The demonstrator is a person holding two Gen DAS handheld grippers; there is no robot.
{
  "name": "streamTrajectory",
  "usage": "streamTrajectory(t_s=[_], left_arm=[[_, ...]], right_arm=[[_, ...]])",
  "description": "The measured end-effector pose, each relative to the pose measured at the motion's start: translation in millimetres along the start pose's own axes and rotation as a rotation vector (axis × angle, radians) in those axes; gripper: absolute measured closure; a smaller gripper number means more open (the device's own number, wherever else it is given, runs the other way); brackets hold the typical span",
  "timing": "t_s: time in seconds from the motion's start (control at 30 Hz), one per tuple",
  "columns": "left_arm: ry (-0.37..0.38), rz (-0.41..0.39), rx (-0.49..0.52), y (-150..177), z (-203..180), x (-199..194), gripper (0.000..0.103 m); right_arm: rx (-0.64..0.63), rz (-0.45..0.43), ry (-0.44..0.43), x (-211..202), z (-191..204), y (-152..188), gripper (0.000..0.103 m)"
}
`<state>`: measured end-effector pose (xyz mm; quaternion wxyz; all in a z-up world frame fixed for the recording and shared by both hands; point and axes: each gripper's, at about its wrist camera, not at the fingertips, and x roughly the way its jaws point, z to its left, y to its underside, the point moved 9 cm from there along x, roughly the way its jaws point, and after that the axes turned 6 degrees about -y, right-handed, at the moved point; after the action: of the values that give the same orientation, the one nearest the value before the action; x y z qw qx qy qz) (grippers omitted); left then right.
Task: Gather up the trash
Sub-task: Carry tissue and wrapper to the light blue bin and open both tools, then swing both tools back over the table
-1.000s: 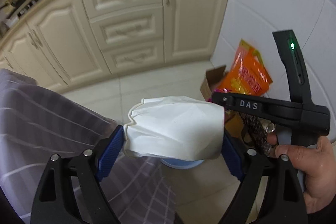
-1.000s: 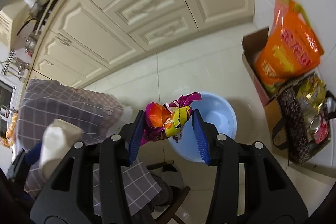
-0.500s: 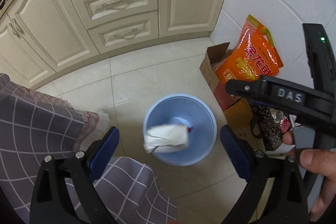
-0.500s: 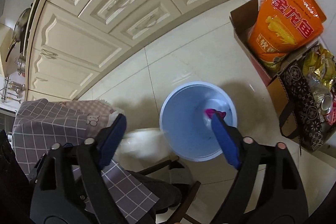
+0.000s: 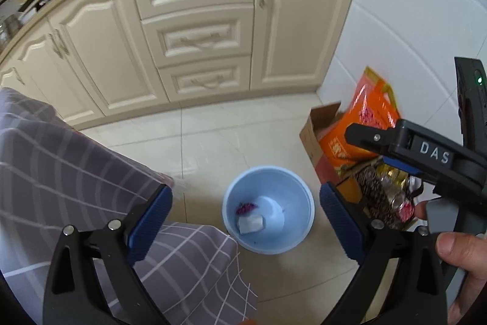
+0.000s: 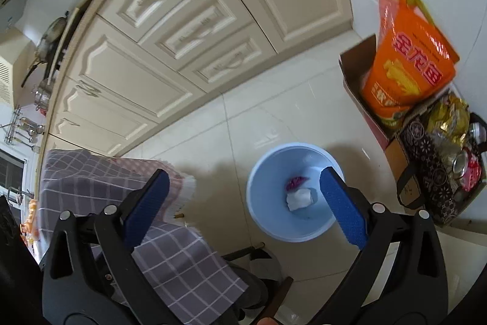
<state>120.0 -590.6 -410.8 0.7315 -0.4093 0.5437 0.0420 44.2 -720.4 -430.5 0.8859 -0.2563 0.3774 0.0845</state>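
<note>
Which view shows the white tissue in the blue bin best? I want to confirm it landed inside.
The right wrist view: the tissue lies larger and clear on the bin floor, beside a purple wrapper. The left wrist view shows the same tissue in the bin, only smaller.

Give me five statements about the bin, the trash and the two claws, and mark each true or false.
1. The blue bin stands on the floor. True.
2. The white tissue lies on the checked cloth. False: it is in the bin.
3. A purple wrapper is in the bin. True.
4. The left claw holds the tissue. False: it is open and empty.
5. The right claw, jaws opening, holds nothing. True.
</note>
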Motion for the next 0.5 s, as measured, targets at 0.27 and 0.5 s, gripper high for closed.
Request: streamTrajectory(t_s=[0.27, 0.5], left_arm=[[-0.026, -0.158, -0.06, -19.6, 37.1, -90.3, 0.007], [-0.085, -0.267, -0.125, -24.9, 92.2, -160.9, 0.006]], right_arm=[[-0.135, -0.111, -0.071, -56.1, 91.5, -10.1, 0.006], [-0.241, -0.182, -0.131, -96.1, 168.2, -6.4, 0.006]])
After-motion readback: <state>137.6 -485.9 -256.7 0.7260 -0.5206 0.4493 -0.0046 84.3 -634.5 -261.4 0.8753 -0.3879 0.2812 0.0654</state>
